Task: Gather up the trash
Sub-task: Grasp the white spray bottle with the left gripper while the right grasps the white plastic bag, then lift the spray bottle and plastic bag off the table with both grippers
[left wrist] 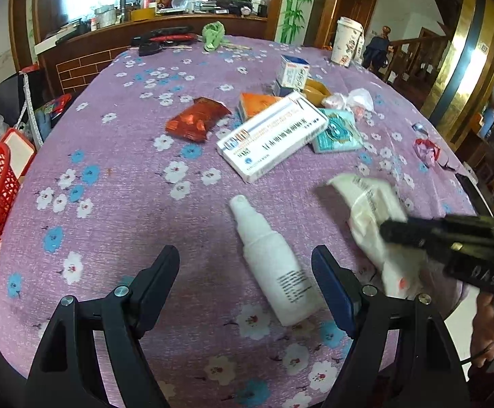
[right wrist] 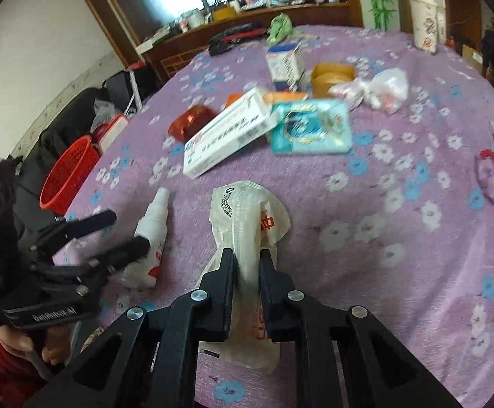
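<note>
crinkly white wrapper (right wrist: 247,224) is pinched in my right gripper (right wrist: 248,261); i'd lift gently toward the red basket (right wrist: 67,176). left gripper (left wrist: 247,258) spread over the spray bottle (left wrist: 270,258).

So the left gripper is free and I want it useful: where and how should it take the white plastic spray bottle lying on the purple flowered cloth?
Grip the white plastic spray bottle across its wide body, not the narrow nozzle end. It lies flat, nozzle pointing away, between the open left gripper fingers, so come straight down from above, jaws astride its round sides.
</note>
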The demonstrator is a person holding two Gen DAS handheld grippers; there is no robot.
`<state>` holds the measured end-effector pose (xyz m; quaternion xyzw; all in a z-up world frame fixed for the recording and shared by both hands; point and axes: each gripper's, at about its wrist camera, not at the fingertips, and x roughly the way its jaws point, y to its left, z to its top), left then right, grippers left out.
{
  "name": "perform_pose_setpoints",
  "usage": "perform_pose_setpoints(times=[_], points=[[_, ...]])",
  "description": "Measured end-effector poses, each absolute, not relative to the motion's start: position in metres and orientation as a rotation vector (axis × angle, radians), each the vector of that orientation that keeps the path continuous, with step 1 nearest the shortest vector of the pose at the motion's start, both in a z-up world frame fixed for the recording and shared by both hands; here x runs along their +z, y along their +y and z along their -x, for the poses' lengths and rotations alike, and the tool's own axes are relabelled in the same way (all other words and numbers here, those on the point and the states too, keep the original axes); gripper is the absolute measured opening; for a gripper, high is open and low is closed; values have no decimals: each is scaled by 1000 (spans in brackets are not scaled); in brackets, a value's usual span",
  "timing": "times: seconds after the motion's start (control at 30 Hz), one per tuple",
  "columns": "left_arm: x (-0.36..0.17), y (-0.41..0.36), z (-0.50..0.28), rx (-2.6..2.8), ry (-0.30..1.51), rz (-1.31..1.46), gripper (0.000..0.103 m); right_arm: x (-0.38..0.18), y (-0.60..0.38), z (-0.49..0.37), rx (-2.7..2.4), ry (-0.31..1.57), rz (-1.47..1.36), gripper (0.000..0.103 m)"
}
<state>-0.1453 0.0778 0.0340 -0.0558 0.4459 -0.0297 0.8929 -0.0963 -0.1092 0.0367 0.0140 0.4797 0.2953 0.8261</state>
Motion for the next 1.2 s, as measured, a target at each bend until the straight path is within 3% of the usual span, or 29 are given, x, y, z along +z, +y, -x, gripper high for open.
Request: perform_pose_setpoints(times=[0.13,0.23,0.27,0.3,0.4,0.47,0.53,0.67,0.73,0.97,1.2], points=[[28,68,140,-50,952,80,69,38,-115,96,608,1012,-20,15],[22,64,136,-32,966,54,55,33,-115,95,603,1027,-16,18],[18,64,133,-22,978,50,42,32,-115,95,598,1033,-12,18],[16,65,133,-13,978,48,37,30,-114,95,595,1033,-13,19],[16,65,133,2,960,20,29,27,-108,98,589,1033,24,27],[16,67,134,-3,951,30,29,25,-106,97,572,1036,39,34],[16,68,135,-7,942,32,29,21,-104,96,569,1036,30,34],[17,71,140,-26,917,51,29,23,-103,96,584,1028,15,18],[20,72,142,-31,898,59,29,28,-103,99,575,1004,20,15],[39,77,151,-23,820,69,29,44,-103,106,603,949,-26,15],[68,74,170,65,651,9,29,81,-102,127,575,761,-32,15]])
